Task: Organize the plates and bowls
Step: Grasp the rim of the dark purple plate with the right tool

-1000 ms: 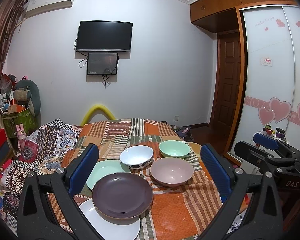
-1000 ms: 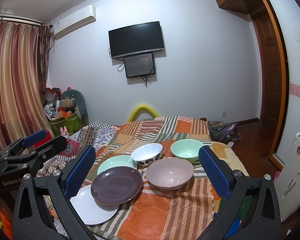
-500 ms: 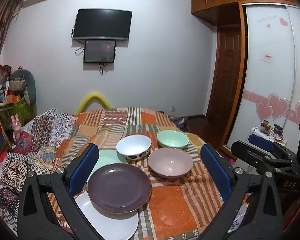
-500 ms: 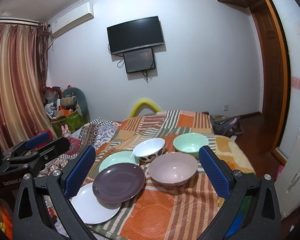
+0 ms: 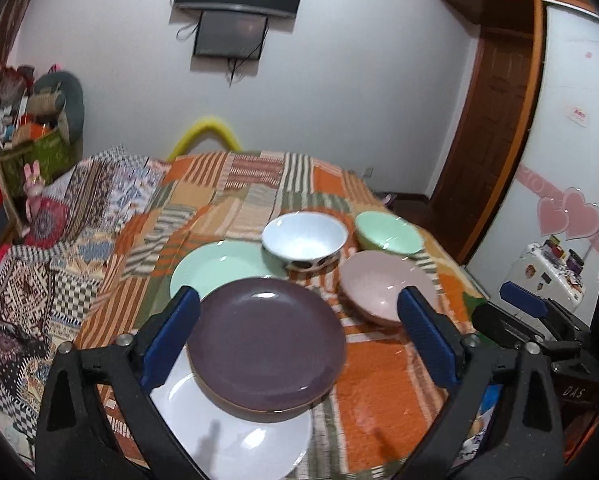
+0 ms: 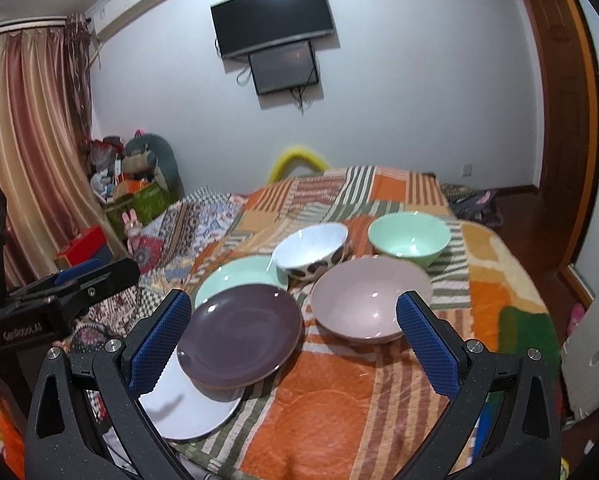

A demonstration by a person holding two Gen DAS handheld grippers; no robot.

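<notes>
From the left wrist, my left gripper (image 5: 297,336), jaws wide and just narrowing, framed the purple plate (image 5: 265,340) atop the white plate (image 5: 235,436); from the right, my right gripper (image 6: 293,344) gaped empty before the pink bowl (image 6: 369,300), presumably for stacking.

Both handheld grippers are built alike: left gripper (image 5: 299,338) and right gripper (image 6: 293,342) have black speckled frames, blue textured finger pads (image 6: 427,346), silver screws (image 6: 470,346). White lettering is printed on the sides.

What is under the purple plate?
The purple plate lies partly on a white plate, its far rim overlapping a green plate. What lies beneath its middle is covered.
</notes>
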